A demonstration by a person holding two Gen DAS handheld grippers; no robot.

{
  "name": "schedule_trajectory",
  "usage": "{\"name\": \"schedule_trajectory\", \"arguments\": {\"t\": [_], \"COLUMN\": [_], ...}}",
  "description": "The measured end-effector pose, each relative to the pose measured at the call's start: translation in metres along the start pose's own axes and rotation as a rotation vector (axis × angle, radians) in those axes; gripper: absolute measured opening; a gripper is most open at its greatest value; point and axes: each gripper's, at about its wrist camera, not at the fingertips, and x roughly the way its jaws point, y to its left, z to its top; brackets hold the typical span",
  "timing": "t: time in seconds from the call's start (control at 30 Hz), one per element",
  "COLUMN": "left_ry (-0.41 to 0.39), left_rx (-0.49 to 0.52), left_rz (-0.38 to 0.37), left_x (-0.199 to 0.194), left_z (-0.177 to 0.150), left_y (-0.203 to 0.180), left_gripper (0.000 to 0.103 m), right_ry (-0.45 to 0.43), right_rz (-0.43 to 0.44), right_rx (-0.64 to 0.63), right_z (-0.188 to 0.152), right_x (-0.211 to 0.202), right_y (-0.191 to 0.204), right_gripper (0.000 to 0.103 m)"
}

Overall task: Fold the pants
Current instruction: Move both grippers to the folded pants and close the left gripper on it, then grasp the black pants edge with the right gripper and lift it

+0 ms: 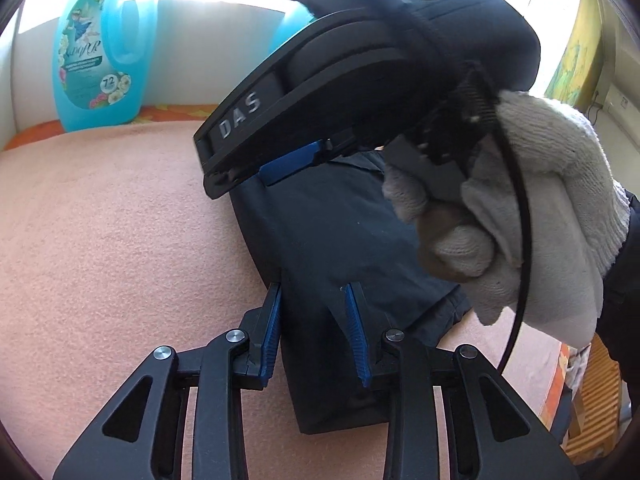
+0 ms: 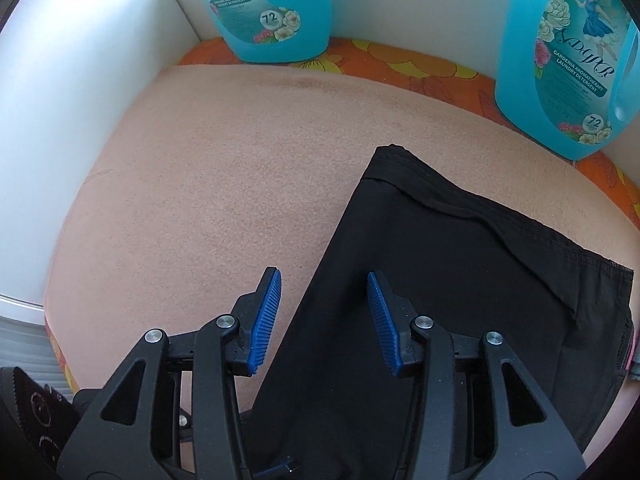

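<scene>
I see the dark pants lying folded on the pink blanket. My right gripper hangs over their left edge, jaws apart, touching nothing. My left gripper straddles the same edge, jaws apart; I cannot tell if they pinch cloth.

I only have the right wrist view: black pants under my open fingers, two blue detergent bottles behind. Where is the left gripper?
Observer: The left gripper is at the pants' other end, with its fingers apart and dark fabric between them.
Operator: How do the pants lie there?
Observer: As a narrow folded strip, flat on the pink blanket.
Operator: What is holding my right gripper?
Observer: A hand in a white knit glove holds the right gripper, and a black cable hangs across the glove.
</scene>
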Motion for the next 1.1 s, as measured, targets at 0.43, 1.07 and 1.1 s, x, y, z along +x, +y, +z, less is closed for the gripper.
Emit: {"name": "schedule_trajectory", "arguments": {"t": [0.43, 1.07, 1.1], "left_ry": [0.016, -0.073, -0.076], "left_rx": [0.022, 0.096, 0.102], "left_rz": [0.048, 0.036, 0.029], "left_x": [0.007, -0.01, -0.012], "left_z": [-0.004, 0.003, 0.005], "left_y": [-0.009, -0.044, -0.048], "left_gripper": [0.033, 0.013, 0.013], "right_ry": [0.021, -0.139, -0.149], "right_rz": [-0.026, 0.072, 0.076], "right_rx": [0.045, 0.099, 0.102], "right_z": [0.003, -0.004, -0.005], "right_x": [0.01, -0.057, -0.063], "right_y": [-0.015, -0.033, -0.035], "right_gripper": [0.011, 0.007, 0.007]}}
